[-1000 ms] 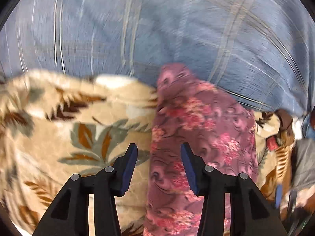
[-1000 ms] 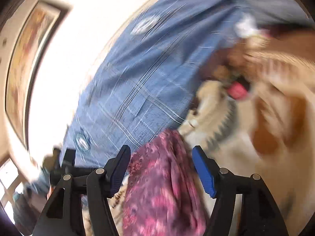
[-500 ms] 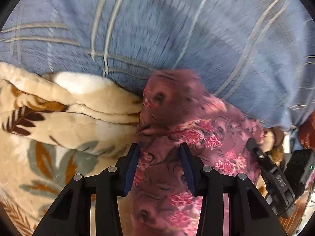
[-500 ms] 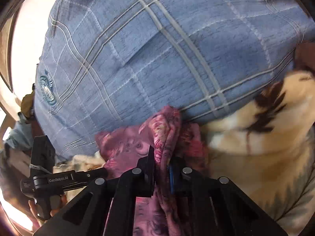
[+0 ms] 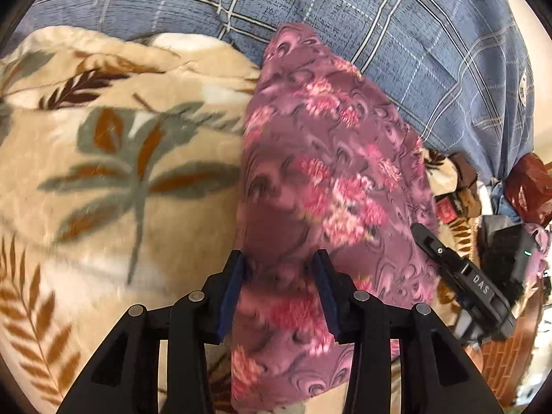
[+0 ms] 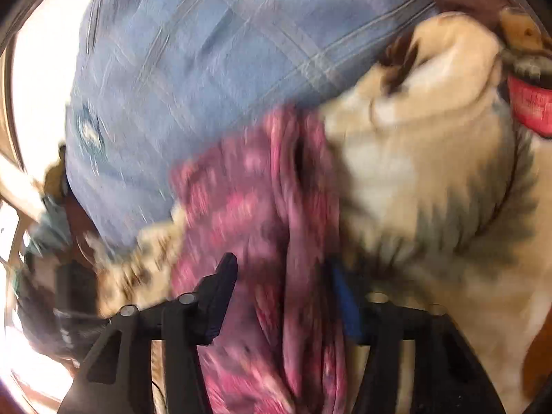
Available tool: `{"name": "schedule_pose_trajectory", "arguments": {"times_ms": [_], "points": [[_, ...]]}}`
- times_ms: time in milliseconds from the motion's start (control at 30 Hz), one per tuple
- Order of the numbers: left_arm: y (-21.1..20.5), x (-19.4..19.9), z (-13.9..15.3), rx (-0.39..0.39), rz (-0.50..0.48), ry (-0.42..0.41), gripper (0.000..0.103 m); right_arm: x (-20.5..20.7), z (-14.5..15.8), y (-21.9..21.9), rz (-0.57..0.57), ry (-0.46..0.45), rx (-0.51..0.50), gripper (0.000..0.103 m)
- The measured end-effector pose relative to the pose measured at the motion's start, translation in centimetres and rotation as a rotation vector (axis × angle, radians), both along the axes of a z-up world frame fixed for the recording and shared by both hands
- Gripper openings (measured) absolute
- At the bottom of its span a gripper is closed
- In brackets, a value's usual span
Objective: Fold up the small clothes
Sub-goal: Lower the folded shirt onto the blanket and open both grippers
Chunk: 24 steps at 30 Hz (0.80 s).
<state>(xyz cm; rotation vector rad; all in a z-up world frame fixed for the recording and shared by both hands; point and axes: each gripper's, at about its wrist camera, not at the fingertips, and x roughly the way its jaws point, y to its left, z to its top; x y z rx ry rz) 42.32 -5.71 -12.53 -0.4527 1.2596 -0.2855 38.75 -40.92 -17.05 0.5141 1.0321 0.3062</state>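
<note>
1. Opening again: the right gripper (image 6: 283, 296), clamped on the cloth (image 5: 327, 172) half a second ago, now stands wide with cloth between its jaws, so that fold looks released.
2. The left gripper (image 5: 279, 289) is half-open around the cloth, not pinching.
3. The cloth lies on the blanket (image 5: 120, 145), at its edge against the blue pillow (image 5: 379, 17).
4. Blur hides the right view's folds; the cloth's near end is cut off.

The right gripper (image 6: 283, 293), clamped on a fold of the purple floral garment (image 6: 262, 227) half a second ago, now stands parted, with cloth running between its jaws toward 12 o'clock. The left gripper (image 5: 280, 289) is wider too, around the garment (image 5: 327, 172), which lies flatter.
</note>
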Motion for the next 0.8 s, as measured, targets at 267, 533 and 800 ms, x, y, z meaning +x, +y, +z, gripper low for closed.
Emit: {"name": "schedule_pose_trajectory", "arguments": {"times_ms": [267,533,800], "points": [[1.5,-2.0,1.1,-0.035,0.037,0.061,0.042,-1.9,1.2,-1.5,-0.072,0.009,0.022,0.034],[1.0,-7.3,0.0,-0.031,-0.013,0.113,0.042,-9.9,0.6,-0.9,0.043,0.024,-0.028,0.019],[0.1,-8.8,1.1,0.088,-0.022,0.067,0.043,-11.7,-0.3,-3.3,-0.076,0.017,-0.056,0.01]]}}
